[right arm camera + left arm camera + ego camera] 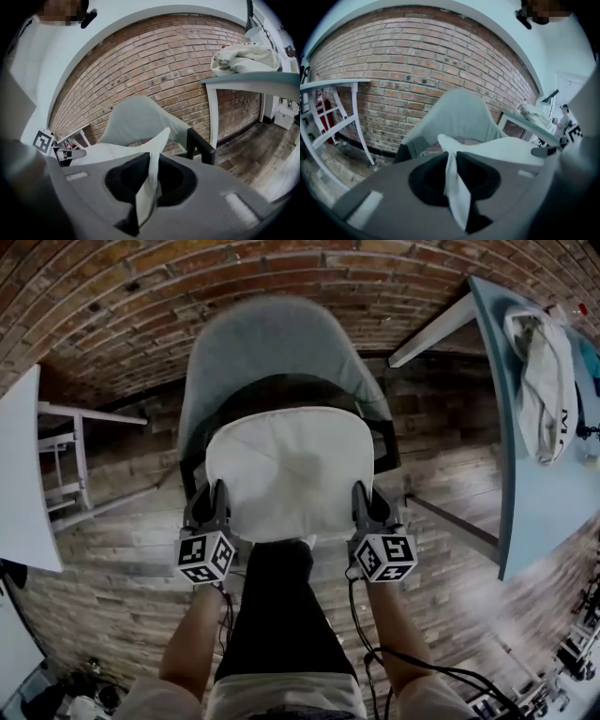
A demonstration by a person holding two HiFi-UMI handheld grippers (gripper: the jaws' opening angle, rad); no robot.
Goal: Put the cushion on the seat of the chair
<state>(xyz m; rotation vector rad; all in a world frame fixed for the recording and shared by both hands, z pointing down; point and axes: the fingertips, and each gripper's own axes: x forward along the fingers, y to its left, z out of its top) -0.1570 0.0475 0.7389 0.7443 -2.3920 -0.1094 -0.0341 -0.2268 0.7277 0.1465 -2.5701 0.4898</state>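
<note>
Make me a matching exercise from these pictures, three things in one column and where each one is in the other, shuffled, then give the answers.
Things:
1. cushion
2. chair
3. crumpled cloth

Places:
A. lying on the pale blue table at the right
B. standing in front of the brick wall
C. pinched at its near corners by the left gripper and the right gripper

Pairs: 1-C, 2-B, 3-A

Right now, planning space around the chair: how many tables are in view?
2: a white table left of the chair, and a pale blue table to its right, bearing a crumpled cloth. Others may be out of frame.
</note>
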